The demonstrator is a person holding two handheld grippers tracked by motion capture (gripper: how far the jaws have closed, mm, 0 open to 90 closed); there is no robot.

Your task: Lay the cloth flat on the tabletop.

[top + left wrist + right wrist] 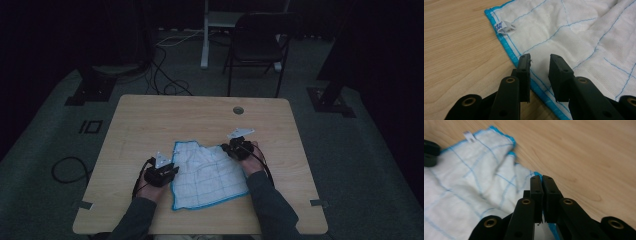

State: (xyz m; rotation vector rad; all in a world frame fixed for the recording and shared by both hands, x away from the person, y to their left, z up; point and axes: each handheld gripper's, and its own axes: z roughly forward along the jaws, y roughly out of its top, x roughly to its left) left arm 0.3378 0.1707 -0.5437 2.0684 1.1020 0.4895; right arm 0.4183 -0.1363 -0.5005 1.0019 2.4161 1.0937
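Wooden surface (150, 120) is carrying a white cloth (207, 175) near its front edge. I'm holding my left tongs (539, 62) parted over its blue hem, not yet gripping, while my right tongs (541, 182) are pinching the far edge. Next, I'm judging, left must close on the hem.
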